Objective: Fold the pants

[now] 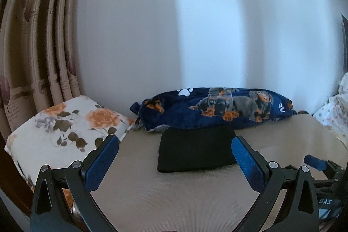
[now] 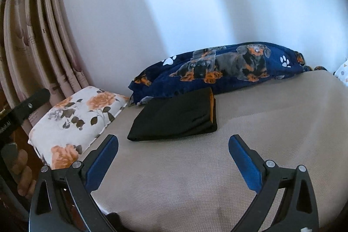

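Left wrist view shows the black pants (image 1: pixel 195 150) already folded into a compact rectangle on the tan mattress (image 1: pixel 174 199), lying straight ahead at 12 o'clock from the left gripper (image 1: pixel 175 142), whose blue-padded fingers stand wide apart with nothing between them. The bundle's long axis runs across the view, 9 to 3 o'clock, and its right end sits just behind the right fingertip in this picture; whether there is any contact I cannot tell, though the gripper looks to hang short of it.

In the right wrist view the pants (image 2: pixel 174 115) lie at about 11 o'clock from the right gripper (image 2: pixel 174 142), clearly apart from it, their long axis tilted from 8 towards 2 o'clock, an orange edge showing at the right end. This gripper's fingers are also spread and empty.

The left gripper seems the nearer and squarer to the bundle; the right would have to swing leftward to meet it. Judging by the tidy shape, the folding looks essentially finished.

Beyond the pants at 12 o'clock lies a navy dog-print blanket (image 1: pixel 217 110) against the wall, and at 9 o'clock a floral pillow (image 1: pixel 65 125).
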Motion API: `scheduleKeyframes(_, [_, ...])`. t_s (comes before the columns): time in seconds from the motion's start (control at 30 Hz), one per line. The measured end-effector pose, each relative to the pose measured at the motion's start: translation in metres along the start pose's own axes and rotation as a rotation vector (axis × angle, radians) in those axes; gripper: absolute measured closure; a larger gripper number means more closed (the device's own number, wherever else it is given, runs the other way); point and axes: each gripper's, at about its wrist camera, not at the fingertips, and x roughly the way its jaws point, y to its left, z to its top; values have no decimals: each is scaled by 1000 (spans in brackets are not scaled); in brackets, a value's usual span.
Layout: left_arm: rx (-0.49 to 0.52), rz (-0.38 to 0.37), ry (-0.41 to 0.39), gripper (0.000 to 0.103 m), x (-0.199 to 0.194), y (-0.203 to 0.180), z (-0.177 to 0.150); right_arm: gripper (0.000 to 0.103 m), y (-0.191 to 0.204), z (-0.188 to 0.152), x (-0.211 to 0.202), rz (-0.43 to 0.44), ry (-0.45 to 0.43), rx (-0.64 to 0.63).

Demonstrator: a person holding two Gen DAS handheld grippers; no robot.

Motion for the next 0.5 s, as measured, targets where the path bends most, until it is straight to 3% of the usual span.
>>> scheduleKeyframes(0.23, [0, -45, 49, 0, 12, -6, -11, 0, 7, -2, -5, 1, -1, -16])
scheduleKeyframes(0.5, [-20, -32, 73, 0, 24, -8, -22, 0, 4, -6, 4, -2, 33, -22])
